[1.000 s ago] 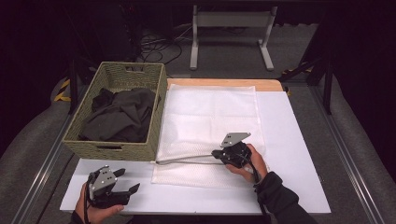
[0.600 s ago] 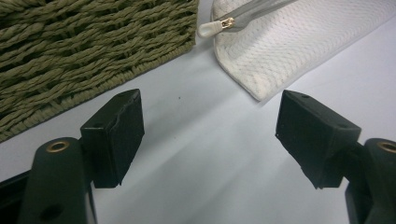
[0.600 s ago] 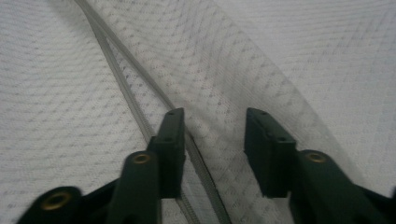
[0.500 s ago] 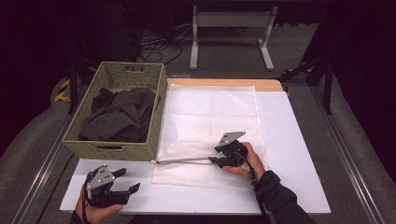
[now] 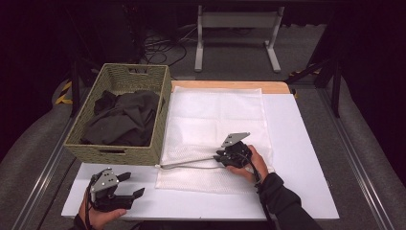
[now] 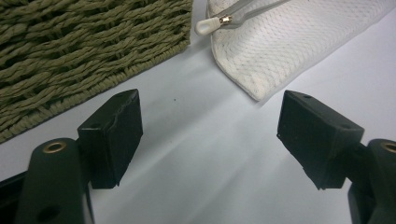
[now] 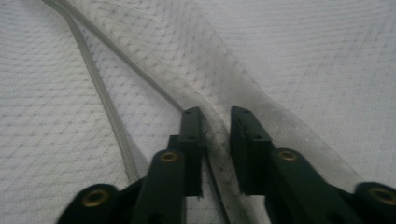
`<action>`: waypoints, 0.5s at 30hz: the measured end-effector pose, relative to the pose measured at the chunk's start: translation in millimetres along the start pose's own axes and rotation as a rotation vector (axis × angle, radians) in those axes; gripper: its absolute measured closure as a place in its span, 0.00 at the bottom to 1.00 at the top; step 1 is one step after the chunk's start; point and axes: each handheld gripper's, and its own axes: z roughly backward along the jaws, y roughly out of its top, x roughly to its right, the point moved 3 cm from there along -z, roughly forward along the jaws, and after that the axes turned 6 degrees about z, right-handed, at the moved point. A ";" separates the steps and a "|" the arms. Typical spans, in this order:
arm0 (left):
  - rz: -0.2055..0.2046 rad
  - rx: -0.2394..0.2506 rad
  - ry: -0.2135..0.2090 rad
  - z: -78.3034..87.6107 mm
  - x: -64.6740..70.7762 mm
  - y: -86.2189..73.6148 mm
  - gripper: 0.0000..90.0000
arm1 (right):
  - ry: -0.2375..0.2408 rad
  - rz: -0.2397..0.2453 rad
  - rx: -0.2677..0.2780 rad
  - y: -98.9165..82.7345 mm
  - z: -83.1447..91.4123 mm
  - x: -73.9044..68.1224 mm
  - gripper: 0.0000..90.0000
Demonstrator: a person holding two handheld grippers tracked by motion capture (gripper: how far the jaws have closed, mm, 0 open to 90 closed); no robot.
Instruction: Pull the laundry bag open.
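While the right gripper [image 7: 215, 112] has just been closing, its narrow jaws straddle a raised fold of the white mesh zip bag [image 5: 215, 120] mid-table; pad contact unclear. Left gripper [image 6: 205, 126] gapes empty near the bag's cut-off corner.

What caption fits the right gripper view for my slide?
Right gripper jaws pinching a raised fold of the white mesh bag beside its open zipper.
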 end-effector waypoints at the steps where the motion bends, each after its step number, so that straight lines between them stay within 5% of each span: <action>1: 0.000 -0.002 0.007 -0.4 0.1 -0.3 0.25 | 0.004 -0.002 0.003 -0.1 -0.2 0.5 0.91; 9: 0.008 0.005 0.013 0.6 -0.9 0.4 0.23 | -0.009 0.030 0.007 3.4 6.0 -2.5 0.99; 15: 0.006 -0.001 0.013 -1.2 -1.1 0.8 0.23 | -0.013 0.038 0.088 15.5 30.6 -6.2 0.99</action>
